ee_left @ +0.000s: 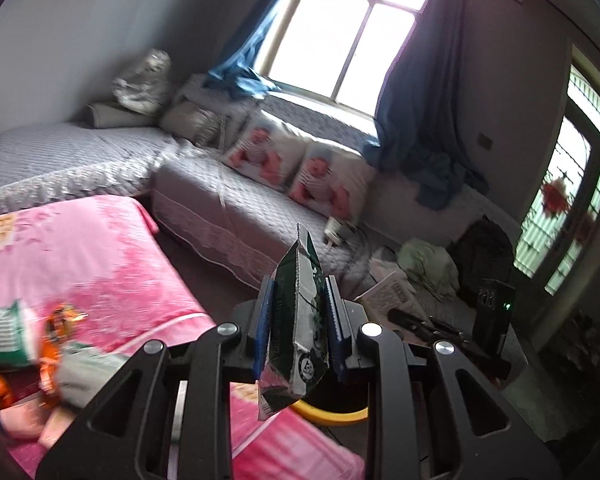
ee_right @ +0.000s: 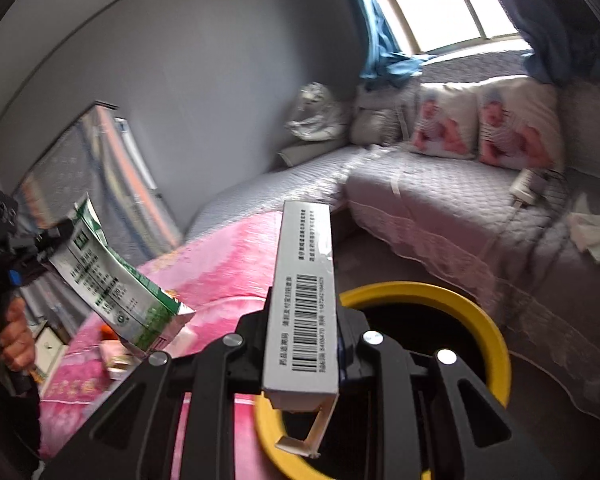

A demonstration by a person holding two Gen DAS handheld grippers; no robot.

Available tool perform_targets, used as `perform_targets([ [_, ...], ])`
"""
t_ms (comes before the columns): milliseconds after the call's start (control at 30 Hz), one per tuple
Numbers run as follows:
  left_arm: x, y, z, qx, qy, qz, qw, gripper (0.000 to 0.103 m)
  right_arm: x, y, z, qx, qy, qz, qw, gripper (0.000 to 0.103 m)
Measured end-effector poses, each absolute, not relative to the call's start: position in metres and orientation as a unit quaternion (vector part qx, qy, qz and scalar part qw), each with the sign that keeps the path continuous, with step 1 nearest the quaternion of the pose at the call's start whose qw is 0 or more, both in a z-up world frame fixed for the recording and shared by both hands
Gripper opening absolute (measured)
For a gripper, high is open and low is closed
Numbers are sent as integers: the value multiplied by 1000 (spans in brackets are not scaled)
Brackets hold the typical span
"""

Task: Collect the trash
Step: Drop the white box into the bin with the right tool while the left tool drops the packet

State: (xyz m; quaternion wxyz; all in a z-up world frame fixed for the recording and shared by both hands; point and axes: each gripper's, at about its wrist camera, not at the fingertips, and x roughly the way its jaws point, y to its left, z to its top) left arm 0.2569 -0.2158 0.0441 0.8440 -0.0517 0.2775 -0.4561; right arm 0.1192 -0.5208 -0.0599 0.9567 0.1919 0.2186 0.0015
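My left gripper (ee_left: pixel 298 312) is shut on a crumpled green and white milk carton (ee_left: pixel 298 332) and holds it upright in the air. The same carton (ee_right: pixel 116 284) and the left gripper (ee_right: pixel 40 248) show at the left of the right wrist view, above the pink table. My right gripper (ee_right: pixel 304 320) is shut on a long grey cardboard box with a barcode (ee_right: pixel 306 300), held over the yellow-rimmed bin (ee_right: pixel 496 340). The bin's rim (ee_left: pixel 328 416) also shows below the carton in the left wrist view.
A pink-covered table (ee_left: pixel 112 264) holds more wrappers: a green and white pack (ee_left: pixel 4 332) and orange pieces (ee_left: pixel 56 332). A grey quilted corner sofa (ee_left: pixel 228 200) with pillows runs under the window. Papers, clothes and a black device (ee_left: pixel 492 316) lie at the right.
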Motion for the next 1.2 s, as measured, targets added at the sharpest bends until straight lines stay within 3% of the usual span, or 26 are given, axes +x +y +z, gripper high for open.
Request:
perform_targets([
  [467,280,-347,-19,-29,343,-478,808,24,117,-575,-123,256,278,-59,924,22],
  [600,279,-366,-26,-30,351,-474,807,25,118,-583,-125,262,283,-71,920,28],
  [667,281,-367,-30,-47,358,-469,806,30,115,-584,-122,264,277,-84,920,50],
  [733,282,-363,-31,-60,357,-456,813,68,110,-586,-117,260,264,-102,923,56],
  [1000,289,-321,-26,-119,341,-426,829,81,102,-590,-111,268,254,-103,924,58],
  [1200,283,-266,21,-181,296,-445,826,86,108,-566,-111,264,271,-72,923,63],
])
